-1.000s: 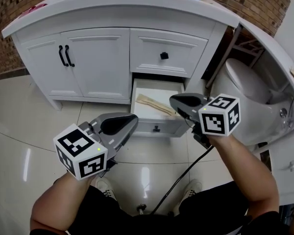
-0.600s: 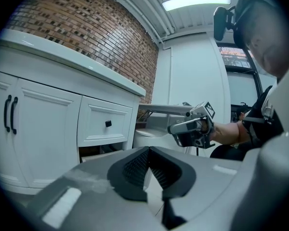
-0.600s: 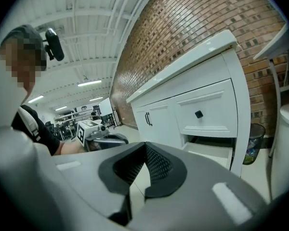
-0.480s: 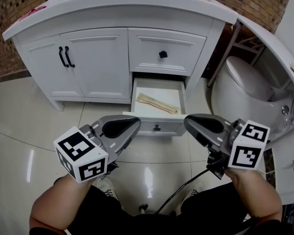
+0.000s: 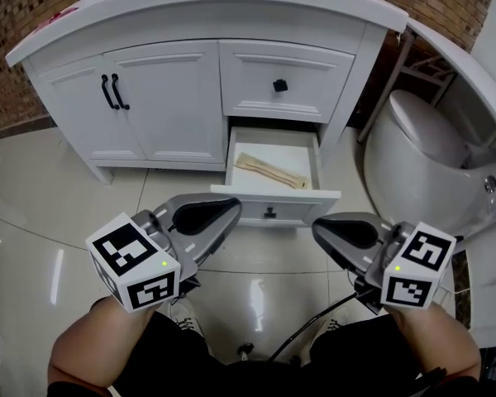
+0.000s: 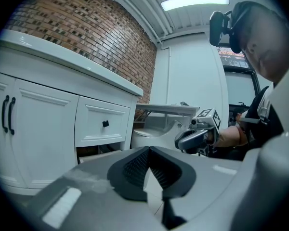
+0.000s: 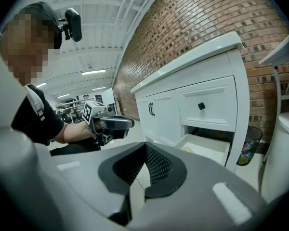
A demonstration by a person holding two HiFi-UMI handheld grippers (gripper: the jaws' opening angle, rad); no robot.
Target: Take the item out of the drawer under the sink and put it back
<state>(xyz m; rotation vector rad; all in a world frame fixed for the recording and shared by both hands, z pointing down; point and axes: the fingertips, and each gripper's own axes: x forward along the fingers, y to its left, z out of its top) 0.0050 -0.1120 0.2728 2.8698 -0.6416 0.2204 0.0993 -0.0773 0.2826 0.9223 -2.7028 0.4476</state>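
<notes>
Here the open white lower drawer of the white bathroom vanity sits at the centre of the head view, pulled well out so that its floor is exposed from above. The task's thing, a flat pale tan strip-shaped item that may be wood or a paper sleeve (the view is too coarse to say), lies diagonally on the drawer bottom, touched by neither tool. Above it, the upper drawer with the black square knob is shut.

The left hand-held gripper hangs at the lower left of the frame, just short of the drawer front, its jaws pressed together on nothing, as its own view shows. The right hand-held gripper sits at the lower right, likewise closed and empty, with the drawer at the right of its view.

Both tools are held low and level, probably as a resting pose over the glossy tiled floor. Judging by this, either the item has not yet been lifted or it is already back; a pick would need one pair of jaws spread first.
</notes>
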